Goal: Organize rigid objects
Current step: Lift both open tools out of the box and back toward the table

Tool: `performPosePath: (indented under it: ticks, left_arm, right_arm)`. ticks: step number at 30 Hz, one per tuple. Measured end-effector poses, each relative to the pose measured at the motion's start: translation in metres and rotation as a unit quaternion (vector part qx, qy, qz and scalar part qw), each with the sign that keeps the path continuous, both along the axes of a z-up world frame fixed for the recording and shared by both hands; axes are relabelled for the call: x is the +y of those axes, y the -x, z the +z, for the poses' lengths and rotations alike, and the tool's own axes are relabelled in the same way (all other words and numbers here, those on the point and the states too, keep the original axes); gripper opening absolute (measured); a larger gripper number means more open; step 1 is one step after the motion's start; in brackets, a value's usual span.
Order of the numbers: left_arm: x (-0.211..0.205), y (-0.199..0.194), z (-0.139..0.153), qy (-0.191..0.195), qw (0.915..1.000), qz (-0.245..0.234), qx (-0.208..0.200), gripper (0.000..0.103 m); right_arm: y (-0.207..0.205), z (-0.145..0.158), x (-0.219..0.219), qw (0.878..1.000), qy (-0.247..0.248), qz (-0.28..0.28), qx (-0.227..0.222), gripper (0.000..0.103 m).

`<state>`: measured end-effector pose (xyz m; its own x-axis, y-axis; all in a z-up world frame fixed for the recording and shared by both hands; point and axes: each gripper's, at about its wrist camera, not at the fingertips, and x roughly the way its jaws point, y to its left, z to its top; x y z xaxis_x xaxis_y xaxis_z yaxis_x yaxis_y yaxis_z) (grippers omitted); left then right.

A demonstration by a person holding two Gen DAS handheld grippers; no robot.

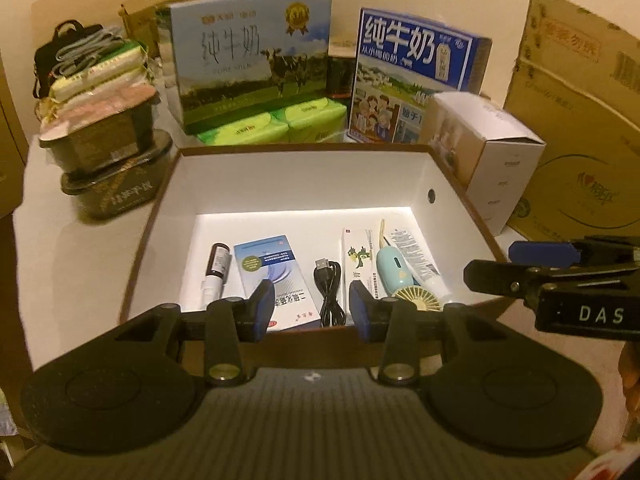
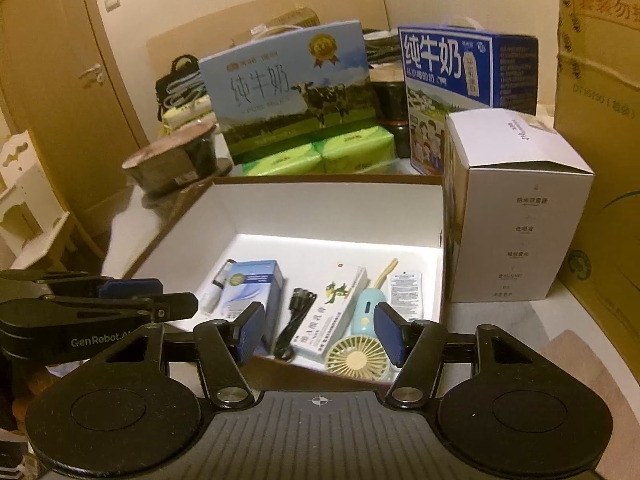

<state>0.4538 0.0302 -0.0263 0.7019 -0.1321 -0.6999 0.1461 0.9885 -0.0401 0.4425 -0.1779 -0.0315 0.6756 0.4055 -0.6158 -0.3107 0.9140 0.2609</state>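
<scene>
Left gripper (image 1: 312, 306) empty, parted; right gripper (image 2: 320, 330) likewise. Door handle (image 2: 93, 73) only right view.

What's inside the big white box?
Inside the white box lie a small bottle, a blue carton, a black cable, a green-and-white carton, a handheld fan and a white tube. The near wall hides the closest floor strip.
</scene>
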Motion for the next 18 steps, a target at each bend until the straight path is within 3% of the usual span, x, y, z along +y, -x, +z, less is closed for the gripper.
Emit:
performPosePath:
  ticks: [9, 18]
  left_arm:
    - [0.007, 0.062, 0.017, -0.017, 0.9995, 0.014, -0.021, 0.042]
    - [0.025, 0.125, 0.014, 0.016, 0.9990, 0.040, 0.003, 0.042]
  right_arm:
    - [0.054, 0.015, -0.011, 0.999, -0.039, -0.008, -0.002, 0.061]
    - [0.114, 0.018, -0.020, 0.999, -0.042, -0.009, -0.001, 0.061]
